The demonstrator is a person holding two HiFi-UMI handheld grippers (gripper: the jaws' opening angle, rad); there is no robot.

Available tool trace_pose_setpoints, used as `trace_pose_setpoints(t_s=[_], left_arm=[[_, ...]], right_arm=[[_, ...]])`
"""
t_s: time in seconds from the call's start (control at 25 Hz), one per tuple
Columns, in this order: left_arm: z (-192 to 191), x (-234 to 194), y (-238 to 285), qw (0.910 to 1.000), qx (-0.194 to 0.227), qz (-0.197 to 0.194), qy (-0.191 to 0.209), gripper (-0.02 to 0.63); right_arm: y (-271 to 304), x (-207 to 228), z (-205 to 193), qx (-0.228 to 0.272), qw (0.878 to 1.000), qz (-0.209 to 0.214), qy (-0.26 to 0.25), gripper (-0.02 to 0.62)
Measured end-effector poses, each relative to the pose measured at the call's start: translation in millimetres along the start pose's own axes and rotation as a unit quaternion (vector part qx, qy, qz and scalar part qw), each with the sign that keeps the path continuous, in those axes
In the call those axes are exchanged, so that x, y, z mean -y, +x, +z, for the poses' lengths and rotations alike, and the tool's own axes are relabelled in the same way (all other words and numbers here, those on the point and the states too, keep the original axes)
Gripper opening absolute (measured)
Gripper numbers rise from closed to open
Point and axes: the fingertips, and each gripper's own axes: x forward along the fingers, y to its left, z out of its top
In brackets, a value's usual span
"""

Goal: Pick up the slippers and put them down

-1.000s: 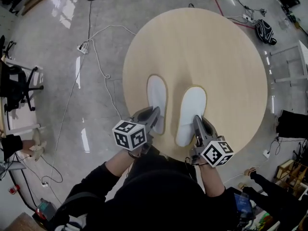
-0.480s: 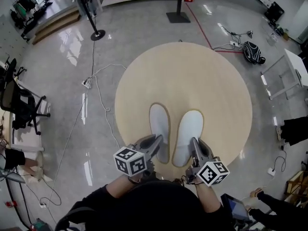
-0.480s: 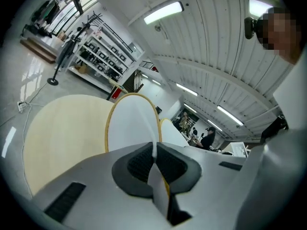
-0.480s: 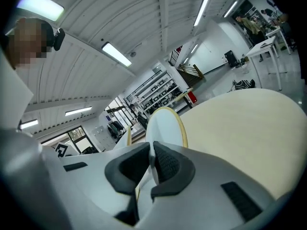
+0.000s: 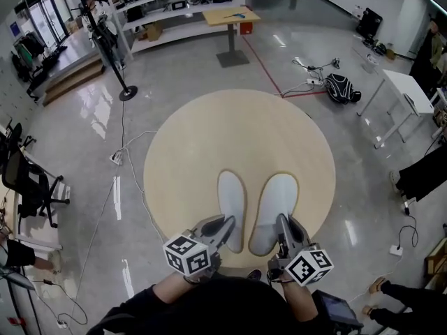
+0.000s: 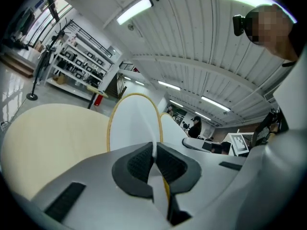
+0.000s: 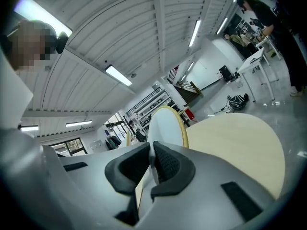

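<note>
Two white slippers with tan rims are held side by side above the round wooden table (image 5: 209, 138), toes pointing away from me. My left gripper (image 5: 225, 223) is shut on the heel end of the left slipper (image 5: 231, 199). My right gripper (image 5: 283, 223) is shut on the heel end of the right slipper (image 5: 274, 202). In the left gripper view the left slipper (image 6: 132, 123) stands on edge, pinched between the dark pads of the gripper (image 6: 154, 159), with the other slipper (image 6: 172, 128) just beyond. The right gripper view shows the right slipper (image 7: 165, 126) clamped in that gripper (image 7: 151, 164).
Cables trail over the glossy floor at the table's left. A black floor stand (image 5: 128, 93) and an office chair (image 5: 28, 180) stand at the left. A small desk (image 5: 230, 16) and shelves are at the back, a backpack (image 5: 340, 88) and a white table (image 5: 405, 89) at the right.
Both grippers have risen with the slippers off the table. The table now looks smaller and lower, and more of the room shows at the back.
</note>
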Motion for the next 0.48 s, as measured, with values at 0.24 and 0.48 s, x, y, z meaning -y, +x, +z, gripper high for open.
trace_pose_setpoints(t_s=[0.24, 0.48], left_arm=[[-16.5, 56.7, 23.9, 0.9996, 0.025, -0.006, 0.008, 0.031], [-33.2, 64.1, 14.5, 0.9994, 0.027, 0.018, -0.012, 0.031]], right_arm=[[-50.1, 20.2, 25.0, -0.003, 1.0, 0.01, -0.016, 0.028], [-70.7, 34.3, 13.2, -0.009, 1.0, 0.009, -0.005, 0.028]])
